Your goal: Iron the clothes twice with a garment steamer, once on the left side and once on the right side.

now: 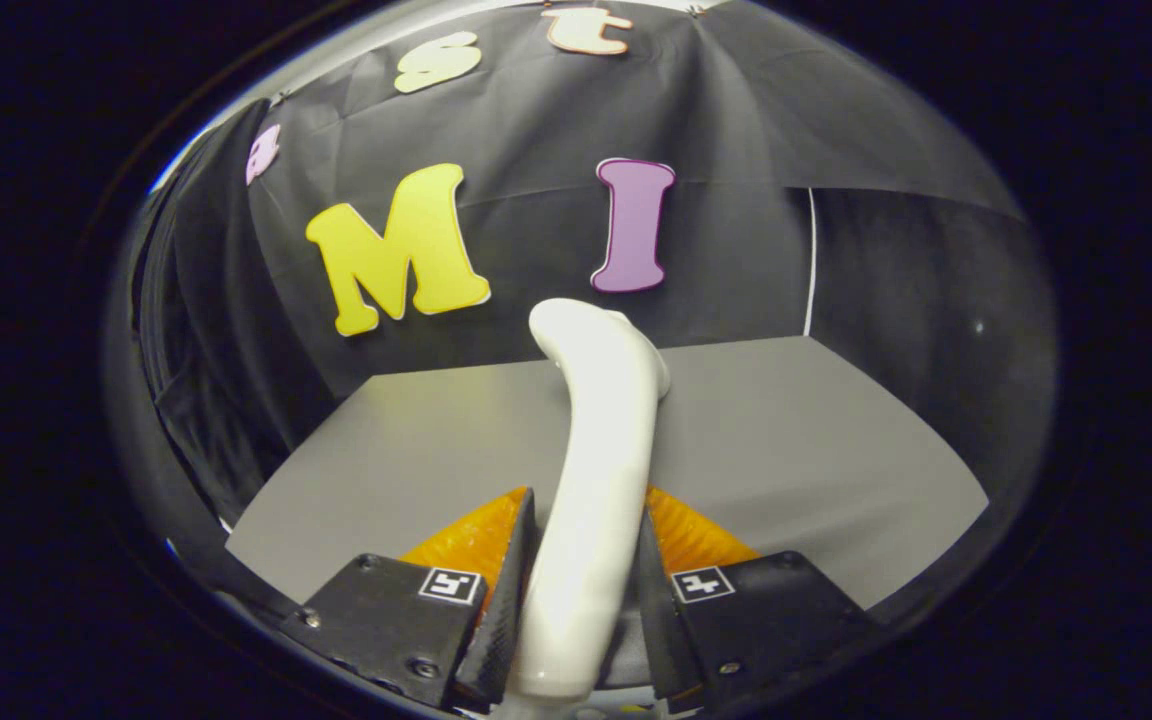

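A white garment steamer (598, 430) rises between my two fingers, its handle clamped by both of them and its curved head pointing up and away, level with the far edge of the grey table (816, 450). My gripper (586, 520) is shut on the steamer's handle. The steamer hangs above the tabletop, well short of the booth's back wall. No garment can be seen from here.
The grey table stretches ahead and to both sides under the steamer. Black cloth walls (736, 250) close the booth at the back and on the left, with a thin white vertical line (812, 260) at the back right corner.
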The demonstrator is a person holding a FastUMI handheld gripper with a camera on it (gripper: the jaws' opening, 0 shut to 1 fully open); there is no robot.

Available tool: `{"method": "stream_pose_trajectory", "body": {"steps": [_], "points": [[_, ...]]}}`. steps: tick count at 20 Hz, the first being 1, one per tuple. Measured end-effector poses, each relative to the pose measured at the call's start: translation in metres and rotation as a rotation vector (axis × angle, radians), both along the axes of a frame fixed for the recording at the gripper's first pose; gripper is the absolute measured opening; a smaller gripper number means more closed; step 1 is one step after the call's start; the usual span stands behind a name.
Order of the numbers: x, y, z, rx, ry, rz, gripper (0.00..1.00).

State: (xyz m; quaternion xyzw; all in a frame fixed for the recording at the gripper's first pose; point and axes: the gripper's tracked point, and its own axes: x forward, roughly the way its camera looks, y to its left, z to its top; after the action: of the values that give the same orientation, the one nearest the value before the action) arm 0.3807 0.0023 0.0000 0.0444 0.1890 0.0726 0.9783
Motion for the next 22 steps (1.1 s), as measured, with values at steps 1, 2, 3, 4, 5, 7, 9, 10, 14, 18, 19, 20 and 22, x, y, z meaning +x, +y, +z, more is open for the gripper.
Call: {"method": "stream_pose_trajectory", "body": {"steps": [1,2,3,4,5,7,9,10,14,18,19,20,22], "points": [[-0.001,0.0,0.001,0.017,0.003,0.011,0.54],[-0.003,0.002,0.005,0.061,0.012,0.027,0.5],[-0.003,0.005,0.006,0.093,0.019,0.049,0.47],[-0.006,0.009,0.006,0.104,0.026,0.069,0.44],[-0.008,0.009,0.008,0.109,0.017,0.079,0.43],[-0.013,0.01,0.014,0.102,-0.014,0.1,0.4],[-0.022,0.014,0.02,0.106,-0.04,0.119,0.39],[-0.026,0.015,0.023,0.107,-0.057,0.121,0.39],[-0.046,0.02,0.048,0.078,-0.139,0.105,0.38],[-0.079,0.03,0.097,0.083,-0.258,0.063,0.38],[-0.088,0.034,0.111,0.07,-0.292,0.046,0.38],[-0.098,0.039,0.124,0.057,-0.321,0.032,0.38],[-0.12,0.055,0.149,0.053,-0.376,0.022,0.38]]}}
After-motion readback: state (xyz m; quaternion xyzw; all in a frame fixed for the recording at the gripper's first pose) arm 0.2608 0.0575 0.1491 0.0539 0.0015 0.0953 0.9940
